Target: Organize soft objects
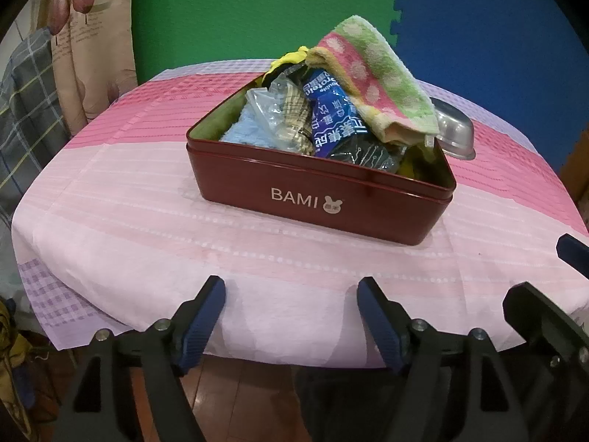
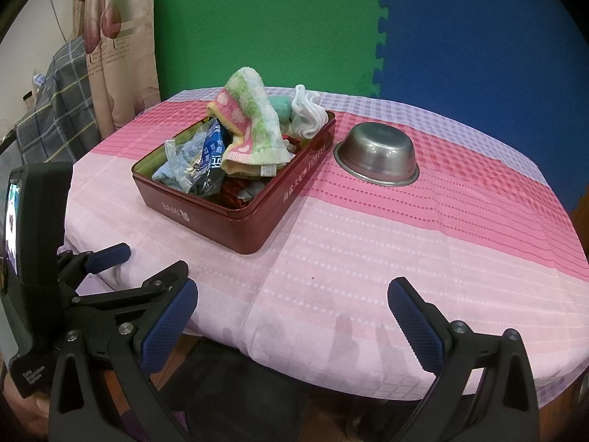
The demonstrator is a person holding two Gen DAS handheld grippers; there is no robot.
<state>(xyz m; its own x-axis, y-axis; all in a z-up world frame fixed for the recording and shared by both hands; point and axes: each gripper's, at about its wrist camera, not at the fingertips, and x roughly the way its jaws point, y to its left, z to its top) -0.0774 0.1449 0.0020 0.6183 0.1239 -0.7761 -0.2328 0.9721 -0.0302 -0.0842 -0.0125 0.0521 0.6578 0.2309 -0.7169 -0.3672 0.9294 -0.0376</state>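
Note:
A dark red BAMI tin [image 1: 313, 199] stands on the table, also in the right wrist view [image 2: 206, 217]. It is full of soft things: a pink and green dotted towel [image 1: 379, 73] [image 2: 250, 129] draped on top, a blue packet [image 1: 333, 114], a clear bag [image 2: 184, 162], a light blue cloth [image 1: 246, 130] and white socks [image 2: 305, 114] at the far end. My left gripper [image 1: 291, 298] is open and empty at the table's near edge. My right gripper [image 2: 292, 302] is open and empty, to the right of the left gripper [image 2: 106, 254].
An upturned steel bowl [image 2: 377, 154] sits right of the tin, partly hidden behind it in the left wrist view [image 1: 454, 132]. The pink checked tablecloth [image 2: 386, 243] covers the round table. Green and blue foam mats [image 2: 265, 18] stand behind; a curtain [image 1: 92, 37] hangs at the left.

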